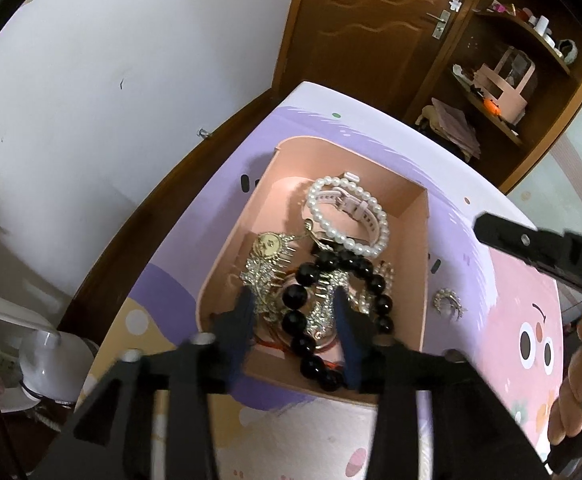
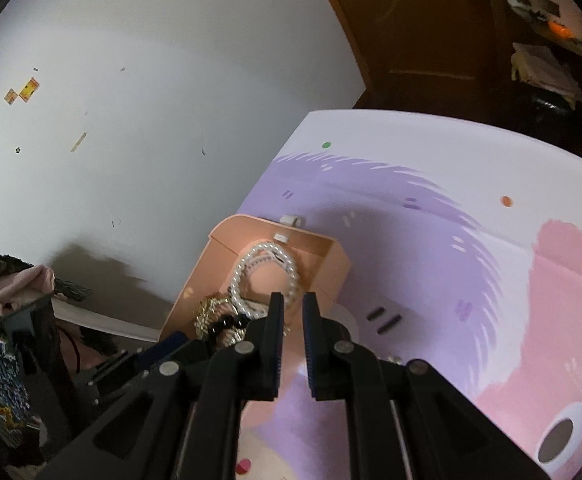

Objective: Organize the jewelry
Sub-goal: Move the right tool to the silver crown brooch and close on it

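A pink box (image 1: 411,240) sits on the pastel cartoon tabletop (image 1: 511,280). It holds a pearl bracelet (image 1: 331,220), a pink watch (image 1: 361,204), a black bead bracelet (image 1: 303,320), gold rhinestone combs (image 1: 267,276) and a gold pendant (image 1: 269,244). My left gripper (image 1: 293,304) is open, with its fingers down in the box on either side of the black beads and combs. A rhinestone moon brooch (image 1: 449,302) lies on the table right of the box. My right gripper (image 2: 292,304) hovers empty above the box's right wall (image 2: 323,276), its jaws a narrow gap apart. The pearls (image 2: 267,276) show there too.
A white wall and a brown door (image 1: 371,20) stand behind the table. A wooden shelf (image 1: 511,80) with a pink organizer is at the back right. A white lamp (image 1: 47,356) stands low at the left. The right gripper's body (image 1: 531,244) shows at the right of the left wrist view.
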Demonstrator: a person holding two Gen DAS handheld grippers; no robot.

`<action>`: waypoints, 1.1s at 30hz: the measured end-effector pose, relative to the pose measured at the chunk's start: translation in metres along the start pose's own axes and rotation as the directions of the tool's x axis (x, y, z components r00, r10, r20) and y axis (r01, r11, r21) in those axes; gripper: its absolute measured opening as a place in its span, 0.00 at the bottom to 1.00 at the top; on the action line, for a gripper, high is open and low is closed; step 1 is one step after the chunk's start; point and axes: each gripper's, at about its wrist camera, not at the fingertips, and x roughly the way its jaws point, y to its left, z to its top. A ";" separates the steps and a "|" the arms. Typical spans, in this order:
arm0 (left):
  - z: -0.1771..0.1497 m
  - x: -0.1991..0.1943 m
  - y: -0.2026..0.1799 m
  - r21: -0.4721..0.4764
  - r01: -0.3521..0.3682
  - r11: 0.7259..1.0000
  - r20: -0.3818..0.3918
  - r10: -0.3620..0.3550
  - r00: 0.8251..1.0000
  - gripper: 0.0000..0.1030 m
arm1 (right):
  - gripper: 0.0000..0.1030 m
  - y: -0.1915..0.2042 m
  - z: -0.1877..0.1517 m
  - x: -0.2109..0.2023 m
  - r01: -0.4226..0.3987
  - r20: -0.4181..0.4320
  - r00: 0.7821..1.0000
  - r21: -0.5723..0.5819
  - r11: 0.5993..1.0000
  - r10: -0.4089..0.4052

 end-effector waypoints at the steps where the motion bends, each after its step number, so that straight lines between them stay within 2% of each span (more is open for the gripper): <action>1: -0.001 -0.002 -0.002 0.003 -0.003 1.000 0.007 0.003 1.000 0.56 | 0.09 -0.001 -0.005 -0.005 0.011 0.011 1.000 -0.003 1.000 -0.011; 9: -0.014 -0.007 -0.020 0.046 0.001 0.999 -0.007 -0.001 1.000 0.57 | 0.09 -0.009 -0.044 -0.033 0.107 0.069 0.992 -0.008 0.994 -0.106; 13: -0.017 -0.011 -0.029 0.078 -0.007 0.997 -0.005 0.008 1.000 0.65 | 0.09 -0.013 -0.061 -0.041 0.143 0.081 0.987 -0.017 0.990 -0.141; 15: -0.019 -0.014 -0.033 0.082 0.000 0.997 -0.007 0.000 1.000 0.66 | 0.09 -0.015 -0.068 -0.046 0.162 0.088 0.983 -0.022 0.986 -0.160; 20: -0.020 -0.023 -0.041 0.094 0.017 0.995 -0.005 -0.017 1.000 0.67 | 0.09 -0.018 -0.081 -0.058 0.178 0.100 0.979 -0.013 0.984 -0.176; 22: -0.021 -0.027 -0.048 0.115 0.020 0.993 -0.003 -0.020 1.000 0.73 | 0.09 -0.019 -0.086 -0.060 0.191 0.103 0.977 -0.024 0.981 -0.187; 28: -0.026 -0.037 -0.067 0.185 0.022 0.983 0.013 -0.025 1.000 0.76 | 0.10 -0.023 -0.095 -0.061 0.210 0.086 0.975 -0.032 0.977 -0.207; 29: -0.027 -0.038 -0.071 0.198 0.027 0.980 0.010 -0.029 1.000 0.78 | 0.11 -0.024 -0.096 -0.062 0.209 0.085 0.975 -0.032 0.978 -0.205; 31: -0.027 -0.039 -0.077 0.221 0.038 0.975 0.001 -0.039 0.999 0.81 | 0.23 -0.026 -0.097 -0.063 0.209 0.084 0.975 -0.034 0.977 -0.206; 33: -0.028 -0.039 -0.083 0.251 0.045 0.967 -0.010 -0.044 0.999 0.81 | 0.29 -0.026 -0.096 -0.065 0.209 0.091 0.975 -0.044 0.977 -0.205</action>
